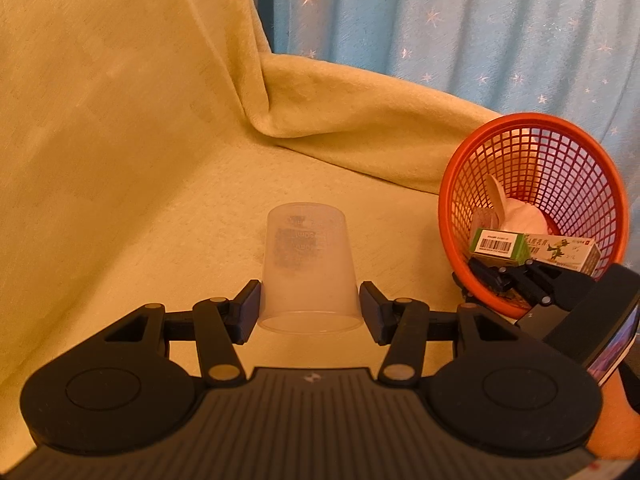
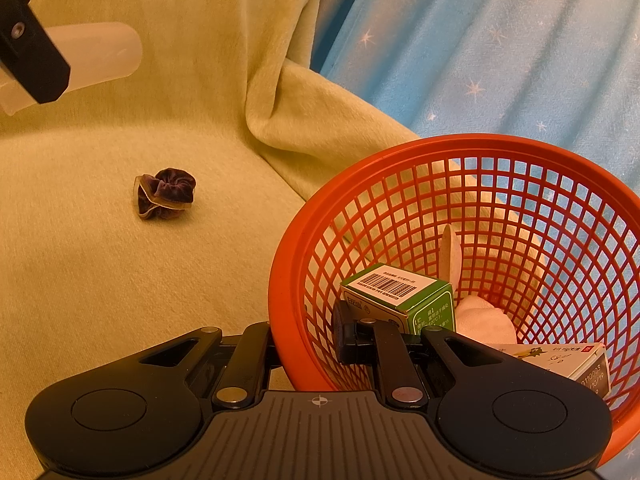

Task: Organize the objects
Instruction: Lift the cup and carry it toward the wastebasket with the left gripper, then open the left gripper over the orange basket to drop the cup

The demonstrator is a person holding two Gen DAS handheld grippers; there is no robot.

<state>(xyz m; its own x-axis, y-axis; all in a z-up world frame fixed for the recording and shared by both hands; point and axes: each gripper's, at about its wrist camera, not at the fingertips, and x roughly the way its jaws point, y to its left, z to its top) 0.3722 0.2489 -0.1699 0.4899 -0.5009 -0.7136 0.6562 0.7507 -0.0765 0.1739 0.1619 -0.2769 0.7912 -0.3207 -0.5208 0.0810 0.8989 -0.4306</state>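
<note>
A yellow-green plush cover [image 1: 120,140] is spread over the seat & backrest; behind it a blue curtain w/ small stars [image 1: 480,20] is hung. Landmark: orange mesh basket [image 2: 520,208], tilted, set at the cover's right side where the fabric edge meets the curtain. A thick fold of the cover [image 1: 320,112] is seen left of & behind the basket. Left of the basket a wide flat stretch of seat is left bare apart from a dark velvet scrunchie [image 2: 165,193], well apart from the basket rim.

Inside the basket: a white box w/ a cartoon print [image 1: 568,254], a green barcode box [image 2: 400,296], a white cloth bundle [image 2: 484,320], a pale spoon-like piece [image 2: 452,256] leaning on the mesh.

Well left of the basket, a translucent plastic cup [image 1: 308,268] is held upside down, rim toward the camera, by the left gripper [image 1: 310,308], jaws about half open, pads pressed on both cup sides. The near basket wall is pinched by the right gripper [image 2: 306,338], nearly closed, one finger outside, one inside.
</note>
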